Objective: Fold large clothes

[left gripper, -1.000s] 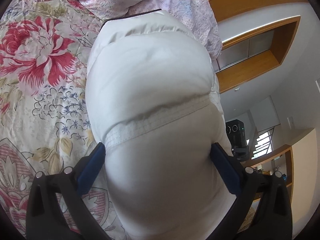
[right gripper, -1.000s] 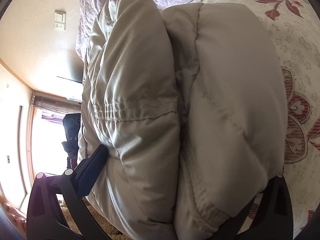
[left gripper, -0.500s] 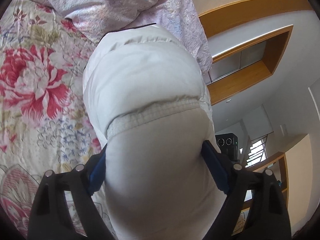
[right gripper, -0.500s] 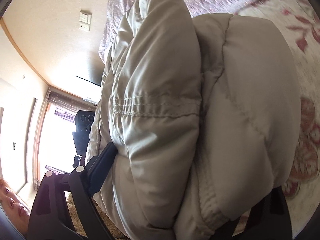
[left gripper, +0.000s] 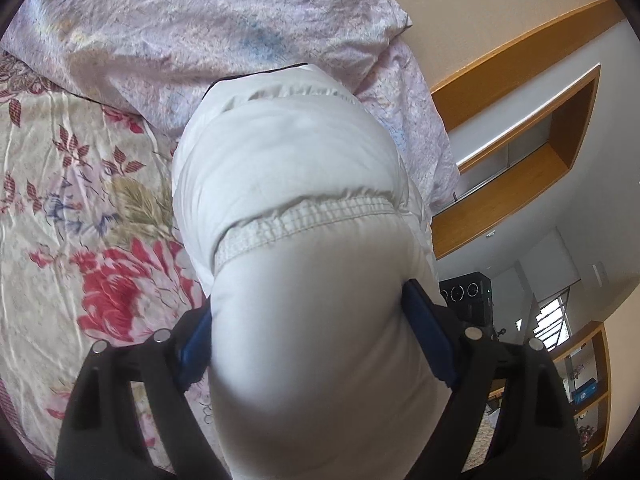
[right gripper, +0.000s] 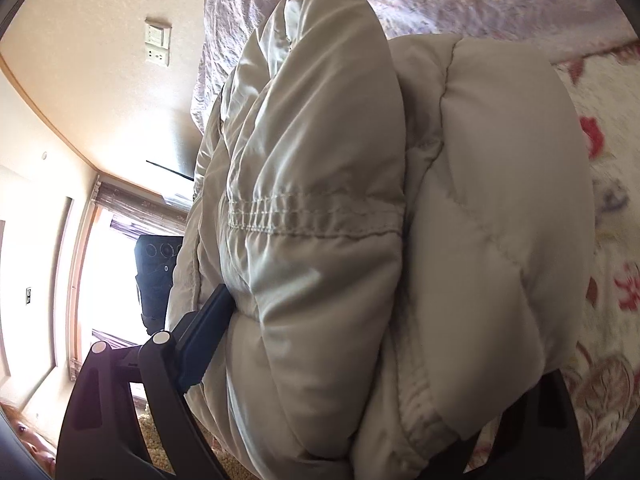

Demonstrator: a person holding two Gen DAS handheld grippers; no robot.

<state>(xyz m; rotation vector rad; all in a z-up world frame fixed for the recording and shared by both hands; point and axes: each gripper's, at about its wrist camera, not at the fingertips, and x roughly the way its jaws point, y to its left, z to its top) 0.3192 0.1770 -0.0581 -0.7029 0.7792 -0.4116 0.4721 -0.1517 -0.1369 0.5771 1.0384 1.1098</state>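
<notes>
Padded jacket (left gripper: 304,280) of smooth, faintly shiny cloth; floral bedspread (left gripper: 80,220) matt.

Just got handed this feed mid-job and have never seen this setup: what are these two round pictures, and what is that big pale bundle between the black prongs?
No robot here: a person carries one hand-held gripper in each hand, each with a wide-angle camera looking along its two fingers. One picture is the left hand-held gripper, the other the right hand-held gripper. Both are clamped on a puffy pale padded jacket, which bulges between the fingers. Underneath lies a flowered bedspread, with a lilac quilt bunched up beyond it.
</notes>
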